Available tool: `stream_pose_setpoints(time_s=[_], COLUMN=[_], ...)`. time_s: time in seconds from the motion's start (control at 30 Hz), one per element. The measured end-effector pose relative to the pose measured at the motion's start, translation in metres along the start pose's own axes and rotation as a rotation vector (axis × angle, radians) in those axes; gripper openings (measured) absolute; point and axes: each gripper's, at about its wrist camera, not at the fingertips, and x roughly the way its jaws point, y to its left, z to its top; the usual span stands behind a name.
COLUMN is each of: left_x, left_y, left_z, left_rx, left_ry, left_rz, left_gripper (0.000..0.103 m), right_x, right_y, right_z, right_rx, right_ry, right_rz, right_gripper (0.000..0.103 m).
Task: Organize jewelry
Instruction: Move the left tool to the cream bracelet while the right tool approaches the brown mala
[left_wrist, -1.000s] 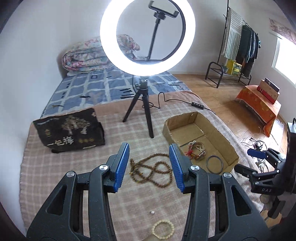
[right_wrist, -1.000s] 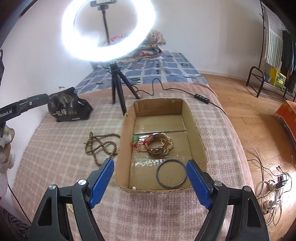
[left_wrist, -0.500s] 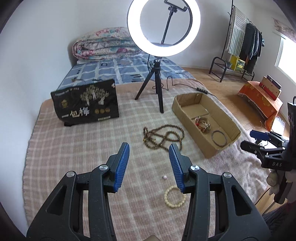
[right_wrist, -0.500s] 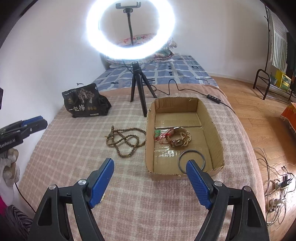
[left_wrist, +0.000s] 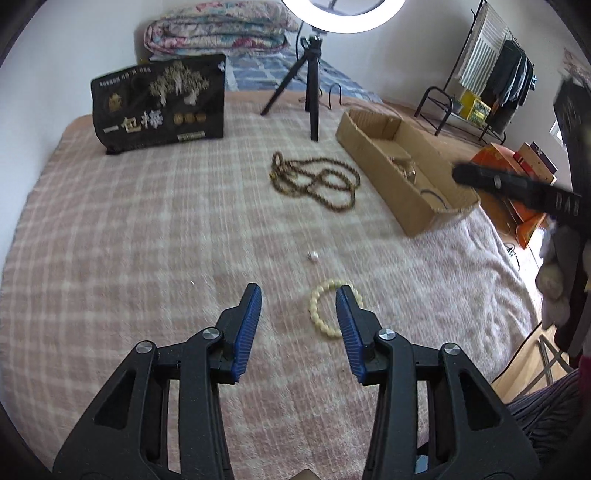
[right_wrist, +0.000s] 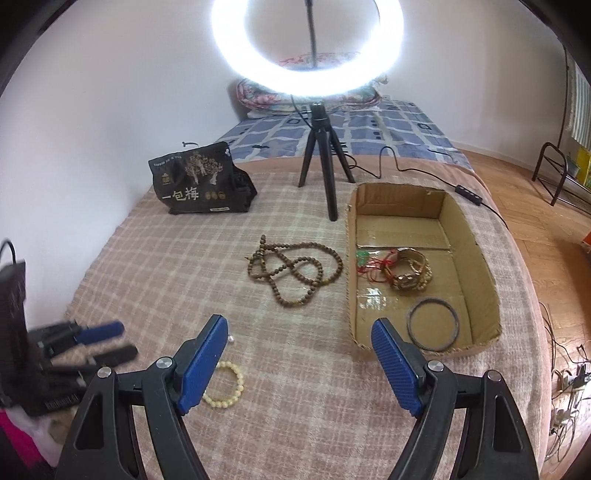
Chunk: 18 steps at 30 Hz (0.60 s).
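A cream bead bracelet (left_wrist: 325, 310) lies on the pink plaid blanket, just ahead of my open, empty left gripper (left_wrist: 298, 295) and against its right finger; it also shows in the right wrist view (right_wrist: 225, 384). A long brown bead necklace (left_wrist: 317, 181) (right_wrist: 295, 269) lies beside a cardboard box (left_wrist: 391, 173) (right_wrist: 480, 258). The box holds a gold watch and bracelets (right_wrist: 406, 273) and a dark bangle (right_wrist: 433, 328). A tiny white bead (left_wrist: 313, 255) lies loose. My right gripper (right_wrist: 299, 336) is open and empty above the blanket.
A ring light on a black tripod (right_wrist: 323, 166) stands behind the necklace, its cable (right_wrist: 424, 173) running right. A black printed bag (left_wrist: 159, 103) (right_wrist: 199, 184) sits at the back left. The bed edge drops to the wood floor on the right.
My left gripper has pulled back and dropped low toward the cream bracelet. My right gripper has shifted left, so the box now sits to the right of it.
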Motion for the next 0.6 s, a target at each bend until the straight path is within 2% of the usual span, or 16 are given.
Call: stream_pose_setpoints(time_s=[0.27, 0.5, 0.6], left_x=[0.029, 0.053, 0.061], left_y=[-0.008, -0.009, -0.009], left_z=[-0.013, -0.017, -0.019], left_rx=[-0.018, -0.039, -0.048], left_ry=[0.061, 0.1, 0.11], left_rz=[-0.029, -0.035, -0.035], left_gripper=[0.041, 0.04, 0.036], right_x=[0.031, 0.058, 0.07], right_y=[0.01, 0.017, 0.02], right_z=[0.017, 0.019, 0.021], right_rx=[0.0, -0.004, -0.002], right_ry=[0.044, 0.085, 0.102], right_rz=[0.041, 0.06, 0.067], right_gripper=[0.082, 0.082, 0.081])
